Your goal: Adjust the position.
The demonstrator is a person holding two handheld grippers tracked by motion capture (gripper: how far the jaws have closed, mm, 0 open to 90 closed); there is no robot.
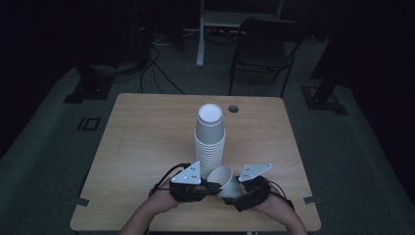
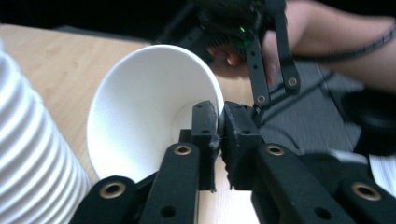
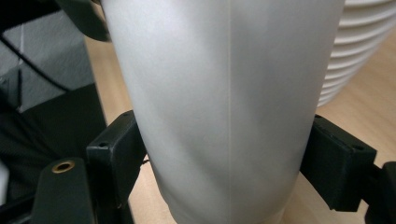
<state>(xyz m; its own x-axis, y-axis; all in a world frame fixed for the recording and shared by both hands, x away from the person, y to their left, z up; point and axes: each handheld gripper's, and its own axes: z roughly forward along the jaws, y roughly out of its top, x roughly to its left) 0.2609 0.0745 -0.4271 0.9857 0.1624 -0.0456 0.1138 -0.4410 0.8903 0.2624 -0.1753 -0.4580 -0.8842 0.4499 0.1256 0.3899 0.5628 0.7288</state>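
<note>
Two grippers meet at the near edge of the wooden table (image 1: 147, 132), and both hold one white paper cup (image 1: 226, 180) that lies tilted between them, its open mouth turned up and toward the left. The left gripper (image 1: 211, 188) pinches the rim of this cup: in the left gripper view one jaw is inside the cup (image 2: 149, 112) and the other is outside, with the thin wall pressed between them. The right gripper (image 1: 234, 195) is clamped around the body of the cup near its bottom; in the right gripper view its two pads press on both sides of the cup wall (image 3: 224, 107). Just behind the cup stands a tall stack of paper cups (image 1: 210, 142), upright. Farther away, a small round hole (image 1: 233, 108) is in the table, and a dark folding chair (image 1: 264, 49) stands on the floor behind.
</note>
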